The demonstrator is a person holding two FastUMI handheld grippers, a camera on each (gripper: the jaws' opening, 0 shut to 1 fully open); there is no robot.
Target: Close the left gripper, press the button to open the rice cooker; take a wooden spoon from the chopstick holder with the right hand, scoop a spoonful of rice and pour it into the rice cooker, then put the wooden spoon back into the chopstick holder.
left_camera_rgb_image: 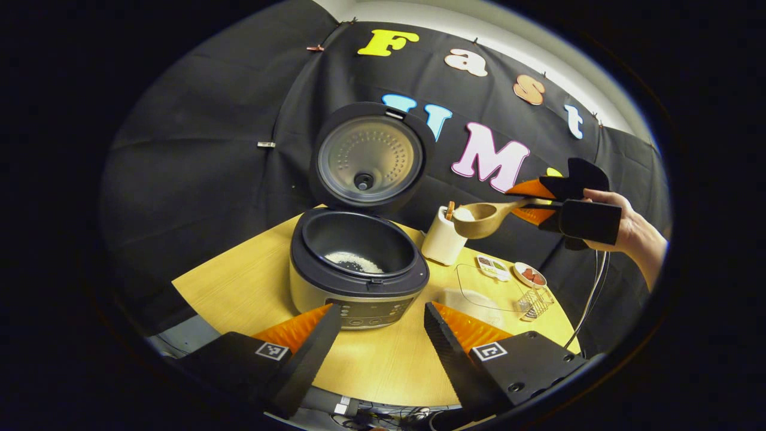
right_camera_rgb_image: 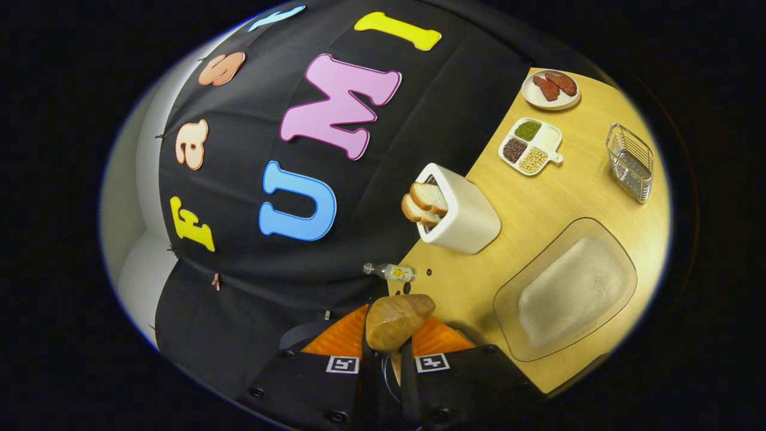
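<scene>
From the left gripper view, I read the rice cooker [left_camera_rgb_image: 358, 272] as my landmark: its lid [left_camera_rgb_image: 369, 157] stands up at the back, so the button press is done, and a patch of rice [left_camera_rgb_image: 353, 261] lies at the bottom of the inner pot. My left tool [left_camera_rgb_image: 377, 335] hangs just in front of the cooker, fingers spread wide and gripping nothing. To the cooker's right and above its rim level, my right tool [left_camera_rgb_image: 532, 203] holds the wooden spoon [left_camera_rgb_image: 483, 218] by the handle, bowl pointing toward the cooker with a little mound of rice in it; the bowl is not yet over the pot, so I judge the pour is still to come, and after that the return of the spoon. The white chopstick holder [left_camera_rgb_image: 443, 239] stands just right of the cooker, directly under the spoon's path, so I would keep the bowl high. Further right lie a clear tray of rice [left_camera_rgb_image: 479, 293], a divided dish [left_camera_rgb_image: 493, 267], a small plate [left_camera_rgb_image: 529, 274] and a wire basket [left_camera_rgb_image: 534, 302]. In the right gripper view, the right tool [right_camera_rgb_image: 388, 350] is clamped on the spoon's handle end [right_camera_rgb_image: 398, 320]. On the table [right_camera_rgb_image: 538, 197], I see a white holder with bread slices [right_camera_rgb_image: 458, 215], a small bottle [right_camera_rgb_image: 392, 272] and the rice tray [right_camera_rgb_image: 568, 290].
</scene>
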